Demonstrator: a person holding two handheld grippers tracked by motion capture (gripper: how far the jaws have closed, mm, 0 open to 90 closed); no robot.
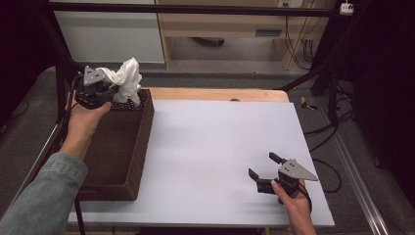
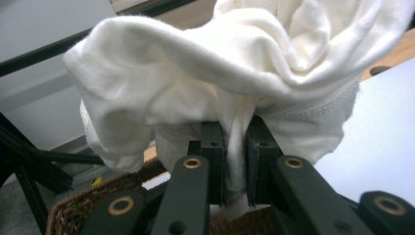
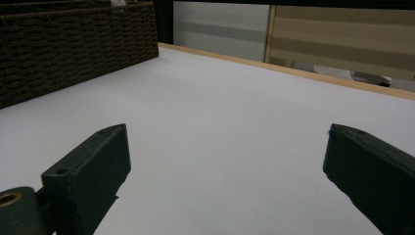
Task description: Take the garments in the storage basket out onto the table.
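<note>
Left claw pinched tight on a fold of white cloth, held up over the far end of the wicker basket at the counter's left edge. From the left claw view the two black pads stand nearly together with one thin pleat of the cloth running down between them; the rest billows up and over the claw in loose folds, so the grip takes only a small gather, not the bulk. Cloth hangs clear above the basket rim, which shows just under the claw; whether its lowest hem is touching the basket inside, cannot tell. Dark speckled fabric lies at the basket's far end under the cloth in the high view; too small to say what. Judgement: a pinch at one fold lets the cloth fall open under its own weight as it is raised, and holding it over the basket keeps any drop inside the walls. Right claw rests low at the near right of the counter, well apart from basket and cloth, jaws spread wide with nothing between them; the right claw view looks across bare white surface toward the basket wall. Judgement: parked wide and aimed at open counter, it seems ready to take a second corner once the cloth is brought across. Risk: thin pleat could slip from the pads.
</note>
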